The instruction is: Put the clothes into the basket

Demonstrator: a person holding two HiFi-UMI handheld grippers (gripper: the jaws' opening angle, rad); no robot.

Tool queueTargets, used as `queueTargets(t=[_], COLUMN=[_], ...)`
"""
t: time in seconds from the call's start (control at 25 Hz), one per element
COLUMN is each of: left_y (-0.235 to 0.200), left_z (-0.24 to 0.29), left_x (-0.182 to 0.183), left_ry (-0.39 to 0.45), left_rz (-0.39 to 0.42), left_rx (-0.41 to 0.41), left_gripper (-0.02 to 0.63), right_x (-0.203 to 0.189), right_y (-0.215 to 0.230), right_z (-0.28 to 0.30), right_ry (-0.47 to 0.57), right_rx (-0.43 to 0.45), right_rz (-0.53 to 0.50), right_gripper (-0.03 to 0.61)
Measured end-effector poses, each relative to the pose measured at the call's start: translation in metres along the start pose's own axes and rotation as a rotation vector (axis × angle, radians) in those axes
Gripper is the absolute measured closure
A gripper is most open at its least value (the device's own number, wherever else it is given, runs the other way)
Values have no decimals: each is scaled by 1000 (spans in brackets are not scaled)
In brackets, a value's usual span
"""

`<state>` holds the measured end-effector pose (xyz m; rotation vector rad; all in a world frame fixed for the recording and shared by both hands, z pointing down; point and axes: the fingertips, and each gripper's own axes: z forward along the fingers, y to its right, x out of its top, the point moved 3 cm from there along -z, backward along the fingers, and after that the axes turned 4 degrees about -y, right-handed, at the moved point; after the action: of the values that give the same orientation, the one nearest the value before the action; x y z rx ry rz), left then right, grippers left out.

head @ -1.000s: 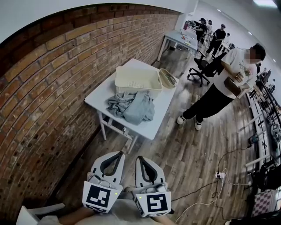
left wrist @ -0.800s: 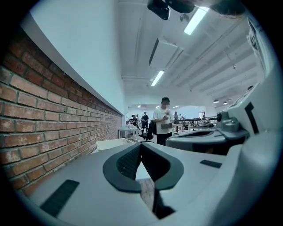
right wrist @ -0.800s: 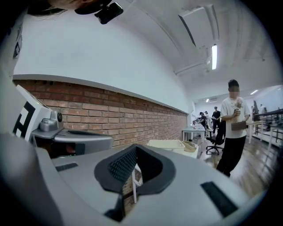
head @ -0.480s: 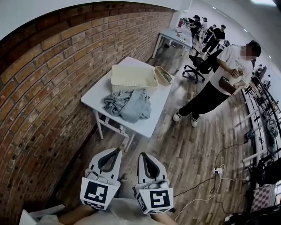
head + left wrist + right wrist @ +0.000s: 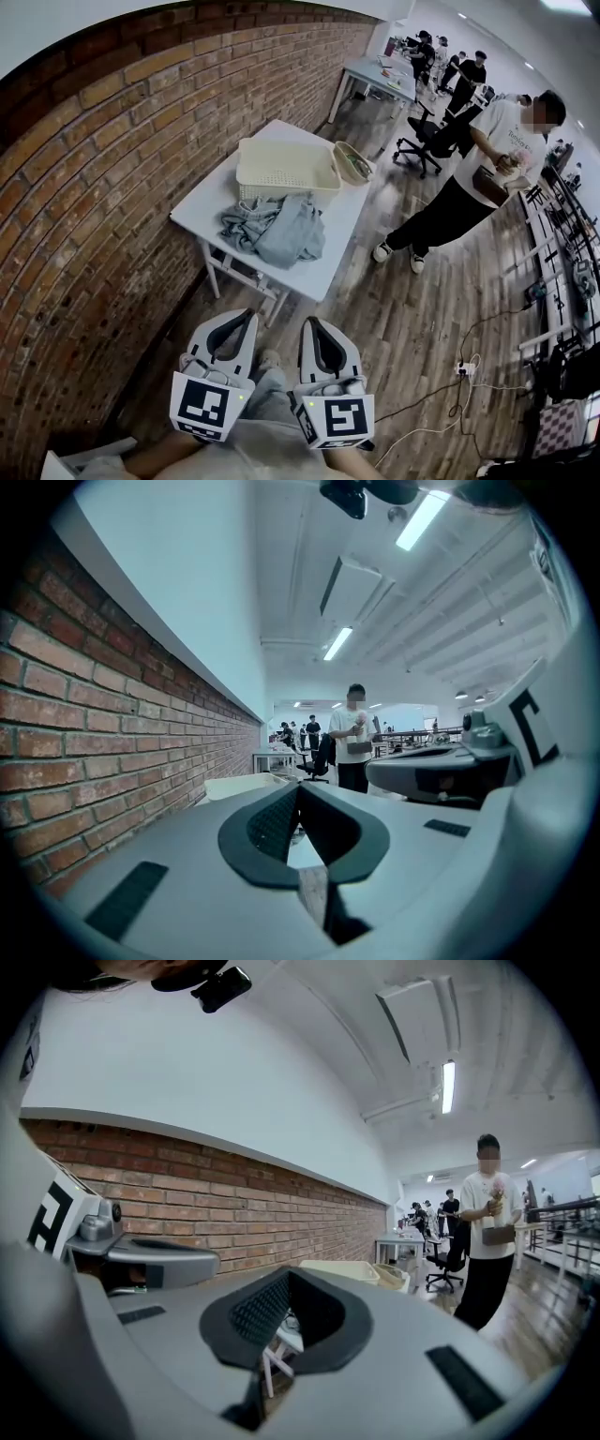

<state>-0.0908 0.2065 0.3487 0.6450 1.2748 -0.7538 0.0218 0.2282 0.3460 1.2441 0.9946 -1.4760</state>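
Currently, both the left gripper (image 5: pixel 246 319) and the right gripper (image 5: pixel 310 324) have their fingers together and empty, well apart from the worktop (image 5: pixel 325 264). The clothes (image 5: pixel 277 228) lie heaped on the worktop, against the basket (image 5: pixel 284 190).

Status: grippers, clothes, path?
Left gripper, right gripper shut, empty, short of table. Clothes heaped there beside basket, not in it. Person stands right of table.
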Motion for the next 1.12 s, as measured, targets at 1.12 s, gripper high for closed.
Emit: queueTargets(t=[1.12], left_y=[-76], left_z=[177], left_x=[16], left_ry=[-56], left_rz=[-33], left_rx=[144], left_gripper=[604], right_x=[3], right_y=[116], right_z=[175], right_ry=[-74], right_rx=[119], right_rz=[-25], right_gripper=[572])
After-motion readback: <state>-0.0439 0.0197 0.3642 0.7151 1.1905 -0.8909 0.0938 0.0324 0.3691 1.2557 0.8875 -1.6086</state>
